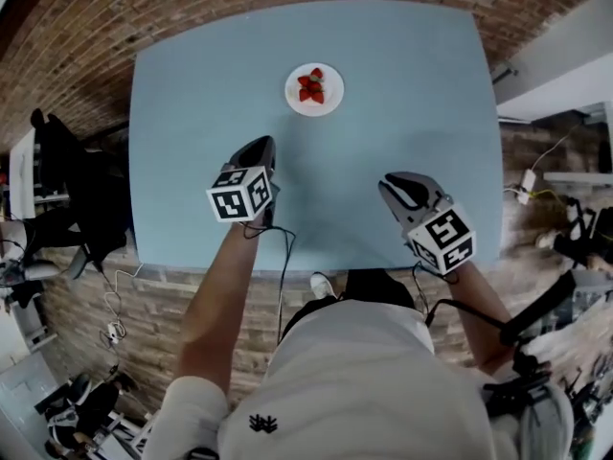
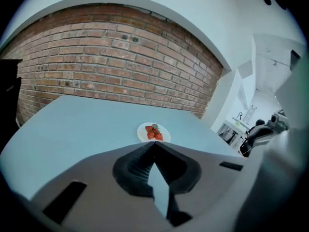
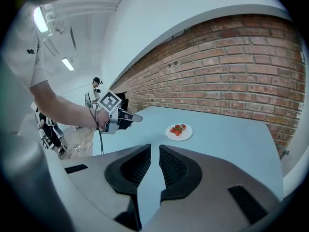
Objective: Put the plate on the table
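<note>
A small white plate (image 1: 314, 90) with strawberries (image 1: 311, 86) lies on the blue table (image 1: 192, 113), at its far middle. My left gripper (image 1: 266, 144) hovers over the table's near left part, well short of the plate, its jaws shut on nothing. In the left gripper view the plate (image 2: 153, 132) shows just beyond the touching jaw tips (image 2: 154, 143). My right gripper (image 1: 385, 186) hangs over the near right part, its jaws a narrow slit apart and empty. The right gripper view shows the plate (image 3: 179, 131) ahead of the gripper (image 3: 155, 146) and the left gripper (image 3: 137, 118) off to the left.
A brick wall (image 2: 106, 57) stands close behind the table's far edge. A brick floor surrounds the table. Dark chairs and gear (image 1: 57, 190) stand to the left, white furniture and cables (image 1: 556, 161) to the right. Someone stands far off (image 3: 95, 93).
</note>
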